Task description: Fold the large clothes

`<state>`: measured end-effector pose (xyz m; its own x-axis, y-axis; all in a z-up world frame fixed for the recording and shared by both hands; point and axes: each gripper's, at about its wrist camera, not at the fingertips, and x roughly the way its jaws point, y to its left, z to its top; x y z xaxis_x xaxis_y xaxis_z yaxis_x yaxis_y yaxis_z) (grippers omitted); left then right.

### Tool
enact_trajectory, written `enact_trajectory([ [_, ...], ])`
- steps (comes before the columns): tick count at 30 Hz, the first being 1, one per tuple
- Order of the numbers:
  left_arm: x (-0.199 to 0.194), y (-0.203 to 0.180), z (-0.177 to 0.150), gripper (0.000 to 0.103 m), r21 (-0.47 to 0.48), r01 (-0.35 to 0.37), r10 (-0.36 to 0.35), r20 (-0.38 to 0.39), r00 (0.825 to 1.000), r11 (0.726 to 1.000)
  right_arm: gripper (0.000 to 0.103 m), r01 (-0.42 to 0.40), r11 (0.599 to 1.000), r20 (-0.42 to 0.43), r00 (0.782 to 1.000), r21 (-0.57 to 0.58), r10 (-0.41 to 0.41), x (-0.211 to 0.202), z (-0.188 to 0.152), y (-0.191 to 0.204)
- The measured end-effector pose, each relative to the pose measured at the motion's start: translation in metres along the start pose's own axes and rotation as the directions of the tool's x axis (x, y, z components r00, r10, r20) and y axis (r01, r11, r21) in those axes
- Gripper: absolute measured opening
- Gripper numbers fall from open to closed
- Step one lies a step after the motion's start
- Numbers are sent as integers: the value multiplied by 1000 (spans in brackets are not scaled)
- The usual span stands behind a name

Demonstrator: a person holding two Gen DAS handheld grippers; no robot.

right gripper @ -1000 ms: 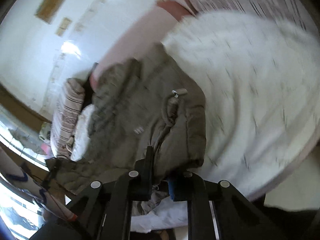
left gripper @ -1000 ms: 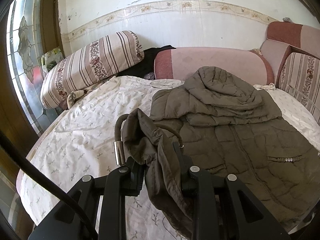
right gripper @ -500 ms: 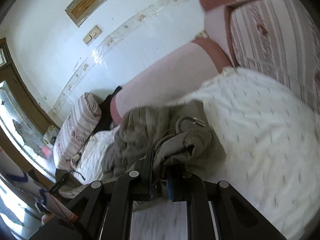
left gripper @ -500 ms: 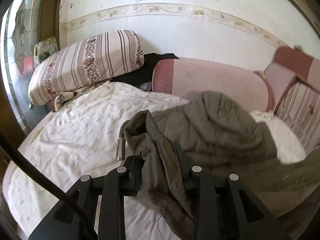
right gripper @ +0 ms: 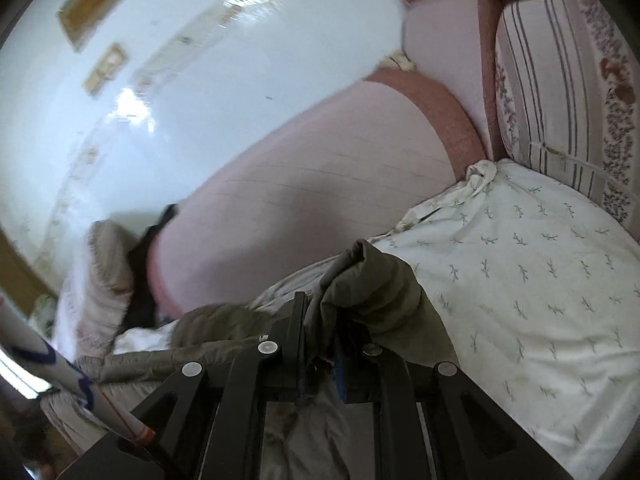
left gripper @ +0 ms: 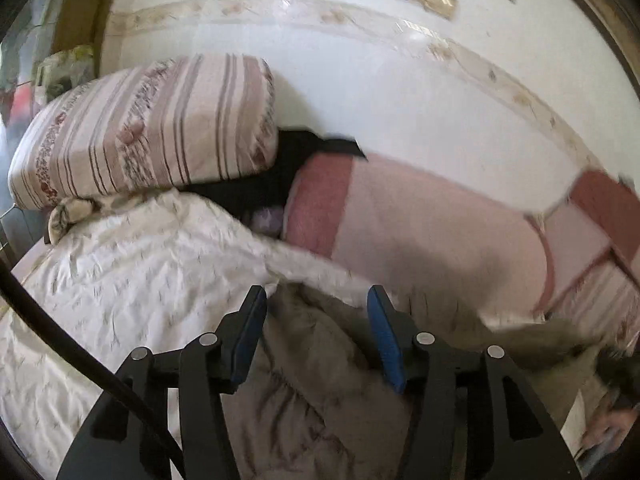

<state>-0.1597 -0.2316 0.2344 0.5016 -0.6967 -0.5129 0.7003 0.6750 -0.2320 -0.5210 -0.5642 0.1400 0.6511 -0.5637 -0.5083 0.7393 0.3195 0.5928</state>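
Note:
An olive-brown padded jacket lies on the white patterned bed sheet. My left gripper is open, its blue-padded fingers spread above the jacket with nothing between them. My right gripper is shut on a bunched fold of the jacket and holds it above the sheet. The rest of the jacket trails off to the lower left in the right wrist view.
A striped pillow leans against the white wall at the back left. A pink headboard cushion runs along the bed's far side, with a black garment behind it. Striped cushions stand at the right.
My left gripper has opened and let go of the jacket, which has dropped onto the bed under it. Both grippers have moved toward the headboard; the right still holds its fold.

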Motion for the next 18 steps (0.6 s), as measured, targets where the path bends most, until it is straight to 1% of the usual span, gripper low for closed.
enact_trajectory([
  [2,3,5,11,51,-4,-21,22,35,999,1000,11,39,999,-13,999,15,-39,29,4,-7],
  [4,7,8,12,51,-5,-25,25,50,998,1000,11,63,998,-25,998,16,-63,51,6,-11],
  [7,22,-3,-5,51,51,-19,17,32,999,999,12,103,995,-44,994,16,-103,80,5,-17],
  [8,31,-12,-17,51,94,-2,1,10,1000,996,12,112,994,-58,992,17,-111,88,4,-19],
  [9,39,-20,-27,51,124,7,-6,-7,1000,992,15,120,992,-68,991,26,-118,95,3,-23],
  [10,47,-28,-39,51,152,15,-11,-25,1000,988,19,100,994,-66,993,49,-96,95,1,-27],
  [12,64,-49,-67,51,215,45,-30,-73,997,976,27,54,997,-40,998,57,-51,85,-3,-29],
  [13,71,-59,-81,51,242,55,-36,-85,996,969,33,37,999,-22,999,40,-36,75,-4,-29],
  [14,76,-67,-92,51,261,60,-38,-88,995,963,43,28,999,3,1000,15,-28,63,-6,-27],
  [15,80,-74,-100,51,278,60,-37,-90,995,959,49,26,1000,35,999,-14,-25,48,-10,-25],
  [16,85,-83,-109,51,303,45,-21,-83,996,952,54,23,998,67,998,-51,-19,33,-15,-23],
  [18,94,-94,-119,51,338,4,17,-59,998,941,54,19,992,96,995,-121,-7,14,-27,-17],
])
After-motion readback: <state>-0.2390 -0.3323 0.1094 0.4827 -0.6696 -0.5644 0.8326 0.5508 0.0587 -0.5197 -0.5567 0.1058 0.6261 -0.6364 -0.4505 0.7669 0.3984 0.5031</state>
